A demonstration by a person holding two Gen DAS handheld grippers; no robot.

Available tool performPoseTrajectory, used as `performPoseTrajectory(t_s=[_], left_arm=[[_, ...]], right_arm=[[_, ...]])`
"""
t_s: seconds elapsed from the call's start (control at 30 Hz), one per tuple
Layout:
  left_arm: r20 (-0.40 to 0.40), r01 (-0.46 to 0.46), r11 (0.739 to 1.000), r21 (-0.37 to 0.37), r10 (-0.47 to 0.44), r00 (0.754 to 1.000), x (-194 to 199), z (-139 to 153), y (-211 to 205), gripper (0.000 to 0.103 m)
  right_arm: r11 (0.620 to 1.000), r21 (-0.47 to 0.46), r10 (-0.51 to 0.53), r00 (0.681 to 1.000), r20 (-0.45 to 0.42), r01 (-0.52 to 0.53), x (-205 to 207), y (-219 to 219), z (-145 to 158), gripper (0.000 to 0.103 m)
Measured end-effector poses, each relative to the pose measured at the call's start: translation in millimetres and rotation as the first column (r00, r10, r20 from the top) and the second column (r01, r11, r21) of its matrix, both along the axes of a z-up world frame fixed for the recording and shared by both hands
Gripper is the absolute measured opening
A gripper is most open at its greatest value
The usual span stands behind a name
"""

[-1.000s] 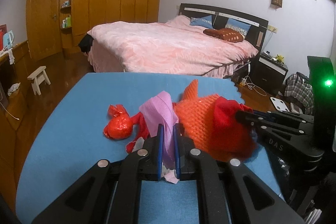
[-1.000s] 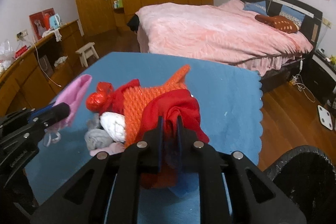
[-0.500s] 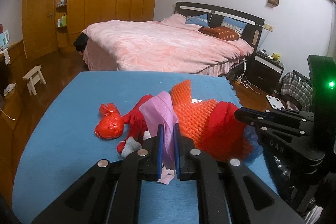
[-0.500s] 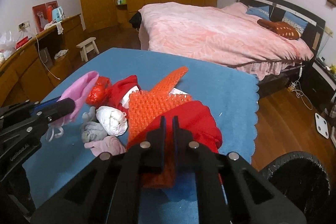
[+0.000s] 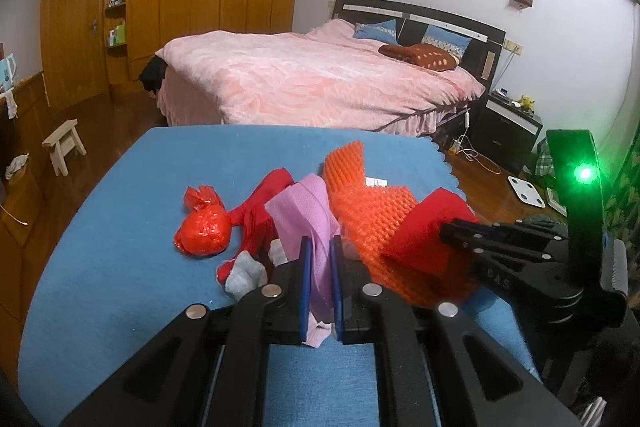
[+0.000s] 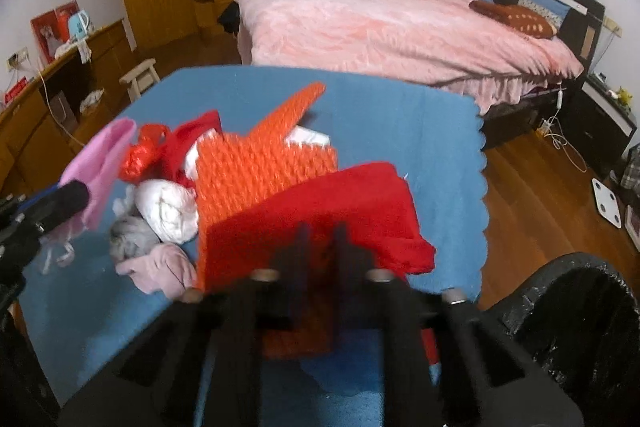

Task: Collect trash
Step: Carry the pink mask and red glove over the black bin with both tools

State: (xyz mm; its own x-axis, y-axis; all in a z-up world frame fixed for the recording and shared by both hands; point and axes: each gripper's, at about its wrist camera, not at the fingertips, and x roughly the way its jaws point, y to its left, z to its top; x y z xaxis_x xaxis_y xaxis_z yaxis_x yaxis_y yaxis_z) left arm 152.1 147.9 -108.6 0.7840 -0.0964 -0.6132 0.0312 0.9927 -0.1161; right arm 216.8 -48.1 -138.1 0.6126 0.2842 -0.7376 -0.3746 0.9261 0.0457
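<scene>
A heap of trash lies on the blue table cover [image 5: 120, 227]. My left gripper [image 5: 320, 255] is shut on a pink mesh strip [image 5: 304, 211], which stands up between the blue pads. My right gripper [image 6: 320, 239] is shut on a red cloth [image 6: 352, 195] that lies over an orange foam net [image 6: 264, 163]. The picture around its fingers is blurred. In the left wrist view the right gripper [image 5: 444, 227] bites the red cloth [image 5: 424, 227] from the right. A red foil ball [image 5: 202, 231], a white wad [image 6: 168, 207], a grey wad [image 6: 128, 241] and a pale pink wad [image 6: 164, 267] lie loose.
A black bin [image 6: 580, 327] stands low at the right, just off the table's scalloped edge [image 6: 482, 187]. Behind the table is a bed with a pink cover [image 5: 320, 79]. Wooden wardrobes [image 5: 180, 7] and a small stool [image 5: 64, 143] are at the left.
In the right wrist view the red cloth and orange net have spread out and come nearer, uncovering the white wad. The left gripper keeps its hold on the pink strip.
</scene>
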Motion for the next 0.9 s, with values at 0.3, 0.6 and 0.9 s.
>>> performPoseTrajectory(t_s=[0.3, 0.6, 0.9], left_arm=[[0.011, 0.002, 1.000, 0.007, -0.002, 1.000, 0, 4, -3, 0.009], [0.050, 0.037, 0.999, 0.012, -0.038, 0.998, -8, 23, -16, 0.009], [0.069, 0.127, 0.992, -0.010, -0.126, 0.990, -12, 41, -55, 0.009]], right_arm=[[0.996, 0.084, 0.032, 0.994, 0.103, -0.041, -17, -12, 47, 0.005], [0.989, 0.141, 0.016, 0.981, 0.194, -0.044, -32, -36, 99, 0.005], [0.986, 0.167, -0.046, 0.966, 0.255, 0.003, -57, -83, 131, 0.005]])
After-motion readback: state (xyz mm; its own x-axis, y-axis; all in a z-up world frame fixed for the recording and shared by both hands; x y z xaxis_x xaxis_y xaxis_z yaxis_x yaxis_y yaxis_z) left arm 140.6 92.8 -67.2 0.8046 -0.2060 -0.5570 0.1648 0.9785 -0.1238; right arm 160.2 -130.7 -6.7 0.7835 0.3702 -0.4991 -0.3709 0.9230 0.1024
